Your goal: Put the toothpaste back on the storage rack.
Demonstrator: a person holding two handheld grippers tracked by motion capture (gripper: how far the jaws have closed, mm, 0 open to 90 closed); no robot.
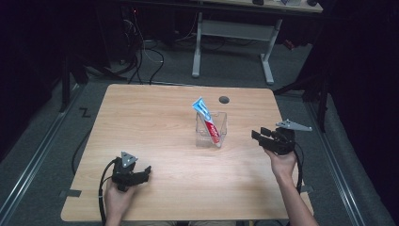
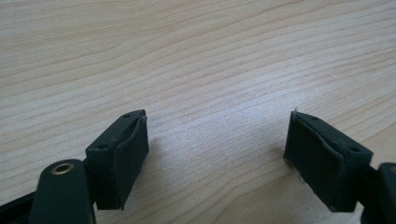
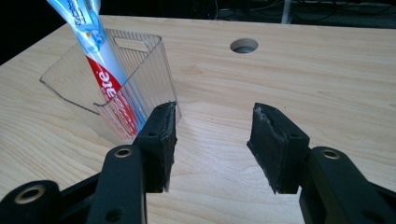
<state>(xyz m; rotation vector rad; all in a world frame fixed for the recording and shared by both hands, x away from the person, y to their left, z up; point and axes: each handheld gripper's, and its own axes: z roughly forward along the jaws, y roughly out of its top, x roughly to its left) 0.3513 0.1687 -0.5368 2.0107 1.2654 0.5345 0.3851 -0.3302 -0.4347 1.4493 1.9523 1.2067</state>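
Both grippers, left gripper point(image 1: 147, 172) and right gripper point(image 1: 257, 135), gape empty. Your right sits near clear bin point(image 1: 210, 129); nudge likely tips leaning toothpaste tube point(image 1: 207, 120).

matt wood-grain table point(image 1: 155, 122), clear ribbed plastic holder point(image 3: 140, 74).

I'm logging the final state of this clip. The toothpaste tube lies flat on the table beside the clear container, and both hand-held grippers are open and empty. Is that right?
Not quite. The toothpaste tube isn't flat on the table; it stands tilted inside the clear container, as the high view and the right gripper view show. The rest holds: the left hand-held gripper and the right hand-held gripper are both open and empty.
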